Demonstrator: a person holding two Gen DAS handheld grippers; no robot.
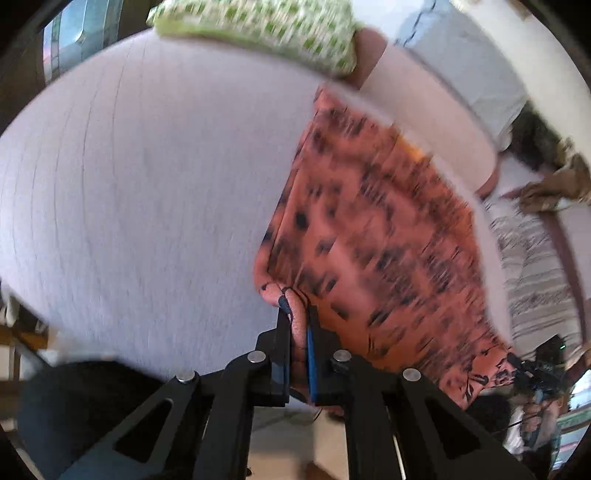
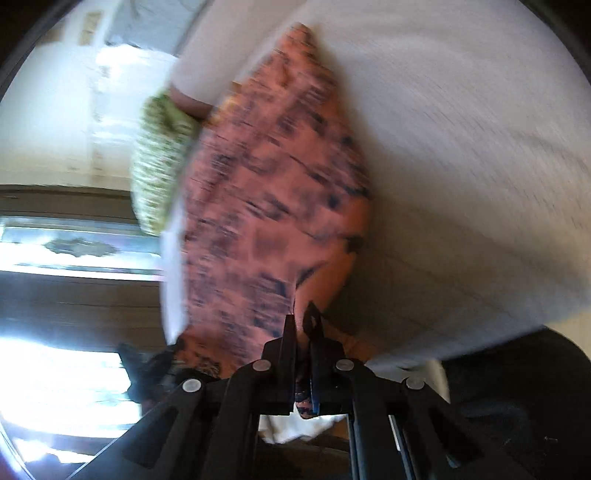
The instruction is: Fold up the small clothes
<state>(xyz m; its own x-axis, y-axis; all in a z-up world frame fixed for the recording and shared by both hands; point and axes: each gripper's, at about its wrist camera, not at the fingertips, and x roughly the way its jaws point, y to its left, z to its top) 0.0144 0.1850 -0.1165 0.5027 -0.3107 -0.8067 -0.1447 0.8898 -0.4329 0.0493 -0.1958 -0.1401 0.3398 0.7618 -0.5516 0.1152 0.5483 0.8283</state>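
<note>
Risk of slipping: thin fabric pinched only at near corners, liable to be pulling free or bunching unevenly if hands diverge. Orange garment with dark print lying across pale mattress, blurred. Left gripper and right gripper each clamping a garment edge.

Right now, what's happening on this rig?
A person is folding small clothes with two handheld grippers. Both the left gripper and the right gripper are shut on edges of an orange patterned garment that lies across a pale padded surface. A green-checked folded cloth sits at the far edge. Frames are motion-blurred.
</note>
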